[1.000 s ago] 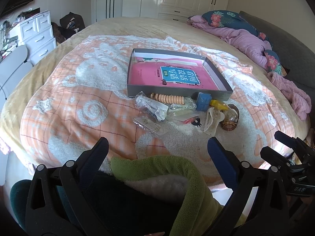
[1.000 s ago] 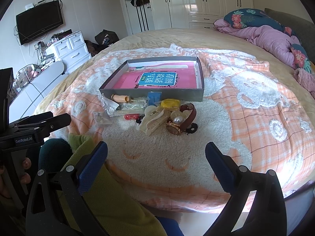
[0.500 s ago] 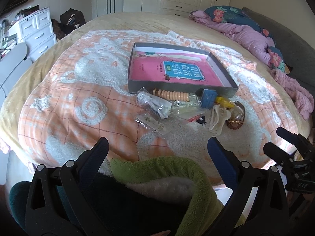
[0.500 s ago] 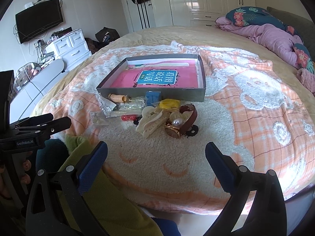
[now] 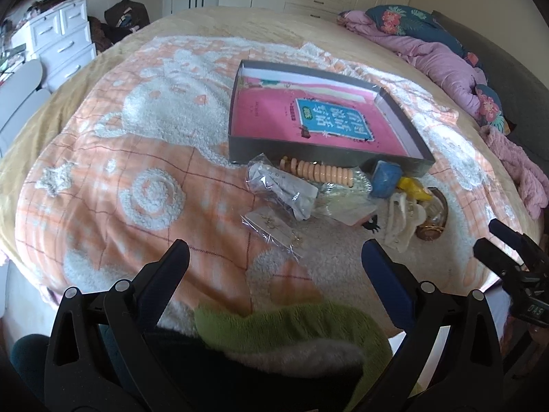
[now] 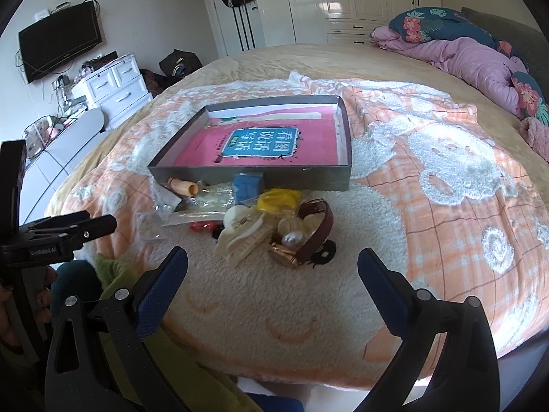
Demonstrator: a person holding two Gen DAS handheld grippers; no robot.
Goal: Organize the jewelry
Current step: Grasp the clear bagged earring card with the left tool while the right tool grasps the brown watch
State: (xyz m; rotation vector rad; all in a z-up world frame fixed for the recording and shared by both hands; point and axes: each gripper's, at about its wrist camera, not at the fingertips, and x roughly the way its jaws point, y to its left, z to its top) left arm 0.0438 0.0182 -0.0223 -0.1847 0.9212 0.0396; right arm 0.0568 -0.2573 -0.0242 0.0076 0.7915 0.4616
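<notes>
Both grippers have eased closer to the pile, left gripper point(image 5: 274, 257) and right gripper point(image 6: 272, 267) jaws spread, empty; the watch point(image 6: 305, 237) looks light, slippery — pinch its strap.

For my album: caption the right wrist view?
Open hand-held gripper faces a jewelry pile before a tray on the bed.

On the blanket point(image 6: 429, 226) lies one shallow grey box point(image 6: 260, 175) holding one pink book point(image 6: 264, 146). Along the box's near edge is one pile of jewelry: one peach beaded bracelet point(image 5: 315, 171), one brown-strapped watch point(image 6: 310, 237), one cream hair claw point(image 6: 243, 237), one blue block point(image 6: 247, 187), one yellow piece point(image 6: 278, 201) and one flat bag of earrings point(image 5: 271, 226). Other clear bags overlap, so their count is unclear.
</notes>
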